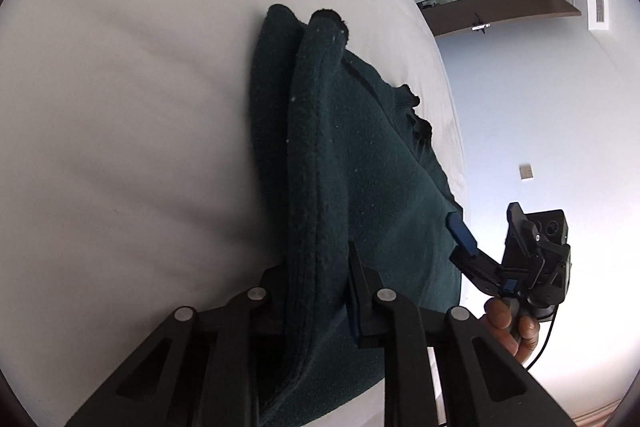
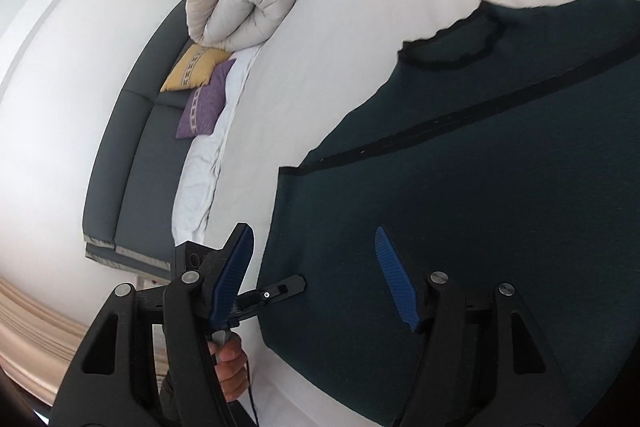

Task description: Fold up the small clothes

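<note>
The dark green fleece garment (image 1: 360, 155) lies on the white bed (image 1: 120, 107). The left tongs (image 1: 316, 291) pinch a bunched, doubled edge of it, probably to anchor that fold. The right tongs (image 2: 316, 279) stand spread with nothing pinched, one blue pad over the garment (image 2: 500, 227) and one off its edge, apparently released. Only the right view shows the neckline (image 2: 452, 43), flat panel and pillows (image 2: 200, 87) beyond the garment.

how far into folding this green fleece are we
Partway. Done: one fold, the dark green fleece top lies doubled on the white bed. In hand: left claw pinches the folded edge; right claw is open over it. Left: further folds.
</note>
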Motion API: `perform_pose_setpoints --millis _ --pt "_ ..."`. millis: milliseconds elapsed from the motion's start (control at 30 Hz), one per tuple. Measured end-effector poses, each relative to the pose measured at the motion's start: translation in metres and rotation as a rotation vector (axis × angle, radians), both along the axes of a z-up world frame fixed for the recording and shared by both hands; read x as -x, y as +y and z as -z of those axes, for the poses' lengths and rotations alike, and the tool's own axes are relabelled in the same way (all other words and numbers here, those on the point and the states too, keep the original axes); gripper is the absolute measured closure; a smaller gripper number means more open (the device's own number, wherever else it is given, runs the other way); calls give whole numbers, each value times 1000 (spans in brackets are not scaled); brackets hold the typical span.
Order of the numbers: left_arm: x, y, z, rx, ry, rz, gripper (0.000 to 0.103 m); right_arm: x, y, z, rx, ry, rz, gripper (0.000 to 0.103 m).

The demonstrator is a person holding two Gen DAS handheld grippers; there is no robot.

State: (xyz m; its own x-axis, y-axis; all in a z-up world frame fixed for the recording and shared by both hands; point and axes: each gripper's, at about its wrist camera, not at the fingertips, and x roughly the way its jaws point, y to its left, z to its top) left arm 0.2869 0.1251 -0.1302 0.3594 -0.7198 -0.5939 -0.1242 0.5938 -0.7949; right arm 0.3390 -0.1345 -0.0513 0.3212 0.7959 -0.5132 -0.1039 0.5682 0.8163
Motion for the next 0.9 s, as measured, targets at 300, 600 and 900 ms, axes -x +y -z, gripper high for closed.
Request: perform_pose_setpoints --millis 300,600,900 --pt "4 -5 -25 19 -42 -49 86 -38 28 65 -100 120 19 41" --pt "-22 -124 -118 -111 -204 113 86 -21 -76 46 -242 89 176 37" --pt "-26 -293 -114 -84 -261 346 54 -10 -193 52 -308 127 355 30"
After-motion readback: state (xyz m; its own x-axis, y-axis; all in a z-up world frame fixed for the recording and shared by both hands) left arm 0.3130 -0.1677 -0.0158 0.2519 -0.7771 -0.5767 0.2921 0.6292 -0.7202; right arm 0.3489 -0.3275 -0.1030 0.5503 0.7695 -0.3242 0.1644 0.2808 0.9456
